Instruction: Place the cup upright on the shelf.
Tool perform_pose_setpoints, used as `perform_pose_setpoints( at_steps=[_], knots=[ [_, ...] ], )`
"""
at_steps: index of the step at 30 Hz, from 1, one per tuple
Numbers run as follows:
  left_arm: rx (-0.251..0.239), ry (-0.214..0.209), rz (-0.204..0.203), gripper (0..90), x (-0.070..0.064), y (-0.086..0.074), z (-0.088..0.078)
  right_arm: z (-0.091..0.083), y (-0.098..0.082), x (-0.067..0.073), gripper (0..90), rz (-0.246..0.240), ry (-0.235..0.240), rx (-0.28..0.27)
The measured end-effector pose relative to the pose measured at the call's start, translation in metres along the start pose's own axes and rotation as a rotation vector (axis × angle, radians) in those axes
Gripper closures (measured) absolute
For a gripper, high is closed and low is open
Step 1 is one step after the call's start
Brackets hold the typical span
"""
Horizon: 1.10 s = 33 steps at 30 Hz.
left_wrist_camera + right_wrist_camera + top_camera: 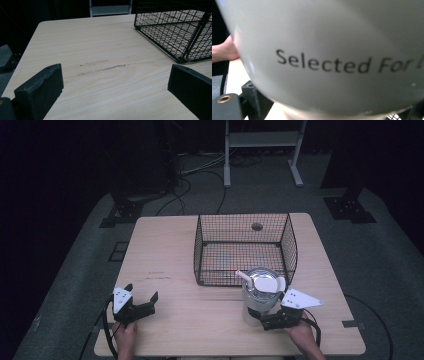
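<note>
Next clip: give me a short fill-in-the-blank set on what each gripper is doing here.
1. The right gripper is closed on a white ____ printed "Selected For".
2. The left gripper has its fingers ____ over bare table.
3. Behind the held thing stands a black wire ____.

Missing words: cup; open; basket

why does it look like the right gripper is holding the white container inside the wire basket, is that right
Not quite. The right gripper does hold the white container, but the high view shows it outside the wire basket, standing on the table just in front of the basket's near right corner. The rest stands.
</note>
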<state>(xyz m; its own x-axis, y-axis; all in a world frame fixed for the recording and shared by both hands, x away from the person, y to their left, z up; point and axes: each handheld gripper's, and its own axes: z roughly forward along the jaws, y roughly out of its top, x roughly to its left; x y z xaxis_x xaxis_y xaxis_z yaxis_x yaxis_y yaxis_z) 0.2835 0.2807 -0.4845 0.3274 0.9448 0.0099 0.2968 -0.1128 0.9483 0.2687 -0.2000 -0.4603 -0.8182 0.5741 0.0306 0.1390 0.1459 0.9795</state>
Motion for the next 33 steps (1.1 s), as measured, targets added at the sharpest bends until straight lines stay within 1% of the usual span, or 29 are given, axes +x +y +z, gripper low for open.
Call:
perform_pose_setpoints(
  at_steps=[5, 8, 11, 15, 18, 25, 32, 33],
  knots=[
    [-0.001, 0.0, 0.001, 0.0, 0.0, 0.0, 0.0, 0.0, 0.0, -0.001, 7.5, 0.003, 0.003, -0.003],
    [-0.001, -0.001, 0.001, 0.0, 0.0, 0.0, 0.0, -0.001, 0.0, -0.001, 7.5, 0.015, 0.004, -0.004],
    [0.0, 0.0, 0.002, 0.0, 0.0, 0.0, 0.0, -0.001, 0.001, -0.003, 7.6, 0.049, 0.022, -0.014],
    [0.002, 0.001, 0.005, 0.0, 0.0, 0.0, 0.0, -0.001, 0.006, -0.003, 7.6, 0.044, 0.022, -0.014],
    [0.001, 0.002, 0.004, 0.0, 0.0, 0.0, 0.0, -0.001, 0.014, -0.004, 7.6, 0.032, 0.035, -0.029],
    [0.003, 0.002, 0.004, 0.0, 0.0, 0.0, 0.0, 0.001, 0.04, -0.006, 7.6, 0.006, 0.071, -0.052],
    [0.0, 0.0, 0.0, 0.0, 0.0, 0.0, 0.0, 0.008, 0.066, -0.008, 7.5, -0.017, 0.092, -0.064],
    [0.0, 0.0, -0.001, 0.0, 0.0, 0.0, 0.0, 0.008, 0.068, -0.008, 7.5, -0.012, 0.093, -0.066]
  ],
)
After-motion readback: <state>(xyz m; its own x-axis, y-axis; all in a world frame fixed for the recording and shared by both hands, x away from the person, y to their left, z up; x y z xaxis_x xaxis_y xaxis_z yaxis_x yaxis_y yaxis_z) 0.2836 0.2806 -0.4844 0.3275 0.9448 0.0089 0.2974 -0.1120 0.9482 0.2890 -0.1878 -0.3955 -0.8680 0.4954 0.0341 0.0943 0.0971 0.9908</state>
